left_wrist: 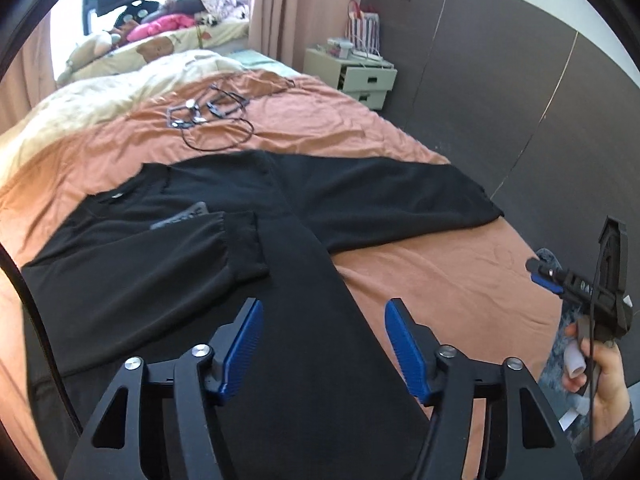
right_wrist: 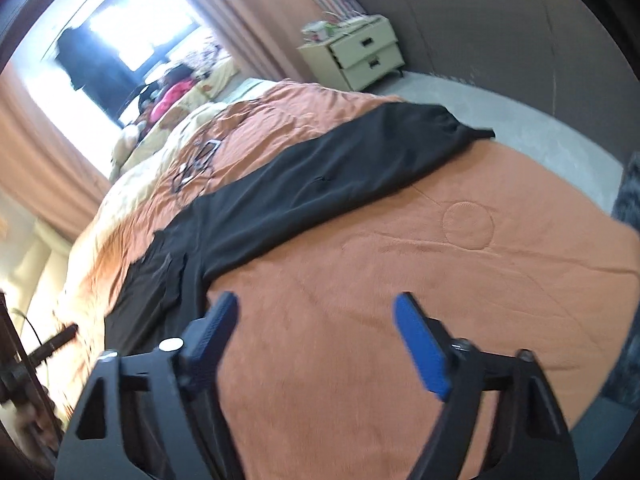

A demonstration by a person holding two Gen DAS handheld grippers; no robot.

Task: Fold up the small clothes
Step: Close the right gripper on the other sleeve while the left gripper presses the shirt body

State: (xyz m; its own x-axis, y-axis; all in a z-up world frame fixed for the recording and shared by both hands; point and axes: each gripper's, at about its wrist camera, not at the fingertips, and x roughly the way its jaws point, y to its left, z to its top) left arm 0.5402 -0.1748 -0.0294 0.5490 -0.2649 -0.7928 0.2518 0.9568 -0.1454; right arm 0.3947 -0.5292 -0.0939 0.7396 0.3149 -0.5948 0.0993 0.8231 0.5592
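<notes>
orange bedspread (left_wrist: 420,276), black trousers (left_wrist: 320,320), nightstand (left_wrist: 352,76)

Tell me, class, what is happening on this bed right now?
A person holds a two-finger gripper in each hand over a black long-sleeved garment spread on an orange quilted bedspread. The left gripper hangs open above one black sleeve, gripping nothing. The right gripper is open over bare bedspread, also empty. One cuffed sleeve already lies across the body; the other stretches toward the bed's edge. Thin black cables lie further up the bed.
</notes>
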